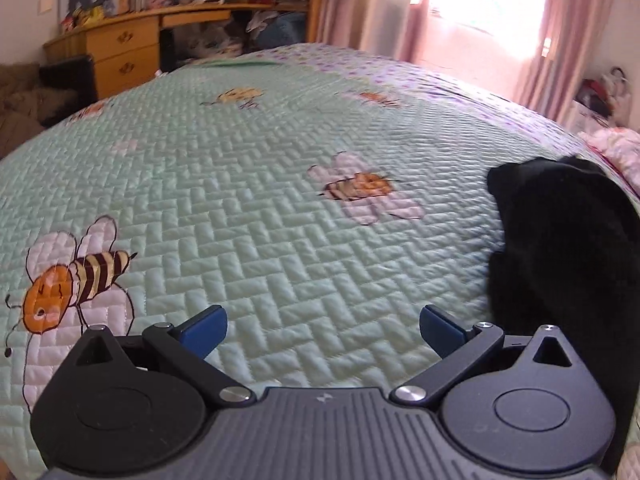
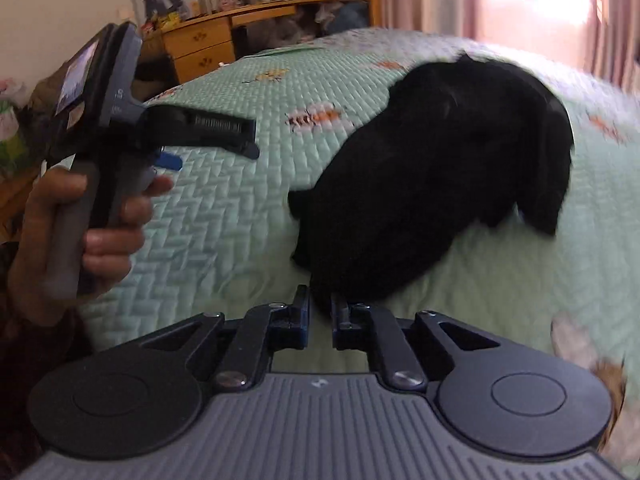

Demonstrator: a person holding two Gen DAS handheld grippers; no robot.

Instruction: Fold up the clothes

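Quilt (image 1: 280, 240) with bees, wooden desk (image 1: 120, 44) behind

A bed (image 1: 280, 240) fills the room's middle, spread with a pale green quilted cover stitched with bees and white flowers, and a black garment (image 2: 432, 168) lies bunched in a heap directly on it, towards the right side.

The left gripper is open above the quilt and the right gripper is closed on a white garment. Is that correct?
Not quite: the garment is black, not white. The right wrist view shows the right gripper closed on its near edge. The left gripper is indeed open above the quilt.
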